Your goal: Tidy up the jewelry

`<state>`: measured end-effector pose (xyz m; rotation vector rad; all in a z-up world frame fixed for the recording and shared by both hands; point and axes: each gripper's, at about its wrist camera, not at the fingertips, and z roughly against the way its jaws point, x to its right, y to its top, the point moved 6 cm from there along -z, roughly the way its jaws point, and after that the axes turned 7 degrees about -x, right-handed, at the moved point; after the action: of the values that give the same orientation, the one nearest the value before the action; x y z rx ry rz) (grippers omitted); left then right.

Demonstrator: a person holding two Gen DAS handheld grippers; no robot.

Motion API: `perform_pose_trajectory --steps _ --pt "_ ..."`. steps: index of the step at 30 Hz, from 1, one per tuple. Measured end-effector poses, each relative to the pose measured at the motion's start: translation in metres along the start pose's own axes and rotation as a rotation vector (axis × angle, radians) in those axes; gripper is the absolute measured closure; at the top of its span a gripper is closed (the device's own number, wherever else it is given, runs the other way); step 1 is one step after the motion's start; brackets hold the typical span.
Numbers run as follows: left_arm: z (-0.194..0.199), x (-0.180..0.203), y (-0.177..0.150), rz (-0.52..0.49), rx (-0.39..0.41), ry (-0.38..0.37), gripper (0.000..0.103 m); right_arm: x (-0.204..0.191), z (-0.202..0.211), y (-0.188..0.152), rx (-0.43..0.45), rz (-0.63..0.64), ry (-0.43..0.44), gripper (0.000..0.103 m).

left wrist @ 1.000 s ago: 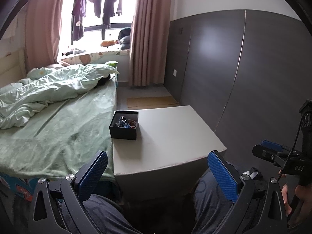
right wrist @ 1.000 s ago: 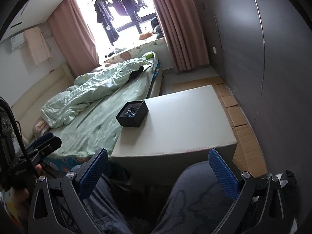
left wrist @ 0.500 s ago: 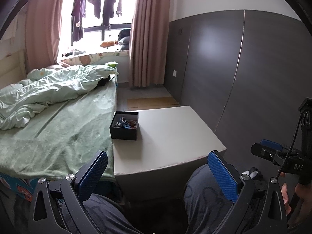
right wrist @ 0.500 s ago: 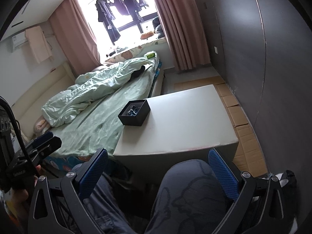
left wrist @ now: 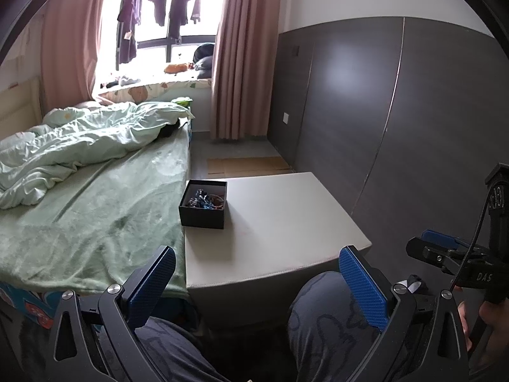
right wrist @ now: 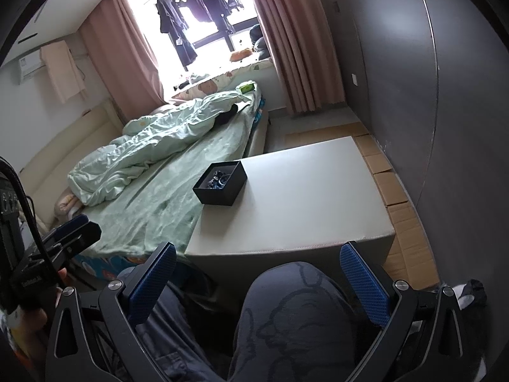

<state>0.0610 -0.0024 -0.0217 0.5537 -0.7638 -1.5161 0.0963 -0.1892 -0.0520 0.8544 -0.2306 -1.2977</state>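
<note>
1. Left wrist view: small black square cardboard box (left wrist: 203, 205), lidless, sitting on the pale grey rectangular tabletop (left wrist: 286, 222) at its edge nearest the bed. Placement likely for easy reach from the seated position.
2. Inside the box: tangled heap of jewelry (left wrist: 205, 200), dark beads, blue bits, reddish loops. Single pieces too small to tell apart. None visible on the tabletop outside the box.
3. Left gripper (left wrist: 257, 281): blue-padded fingers wide apart, nothing between them; held low over the person's knees (left wrist: 321, 312), well short of the table, pointing toward the box.
4. Right wrist view: right gripper (right wrist: 257, 281) likewise spread wide and empty, also held back over the lap, box (right wrist: 220, 187) ahead and to its left.
5. Each gripper visible at the edge of the other's view, side by side; a neutral, ready-looking pose.
6. Green bedsheet (left wrist: 95, 216) running right against the table's left side; box close to that border, so a nudge leftward could tip it onto the bed.
7. Judgement: scene fits jewelry heaped and awaiting sorting, or jewelry gathered into the box as the tidy result. Cannot settle which.
</note>
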Motion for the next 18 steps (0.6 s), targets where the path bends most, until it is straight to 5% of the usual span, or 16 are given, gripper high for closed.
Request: perform_pose_trajectory --steps 18 --pt "0.0034 0.0024 -0.0008 -0.015 0.01 -0.002 0.0 0.0 -0.0029 -0.0004 -0.004 -0.006 0.003 0.0"
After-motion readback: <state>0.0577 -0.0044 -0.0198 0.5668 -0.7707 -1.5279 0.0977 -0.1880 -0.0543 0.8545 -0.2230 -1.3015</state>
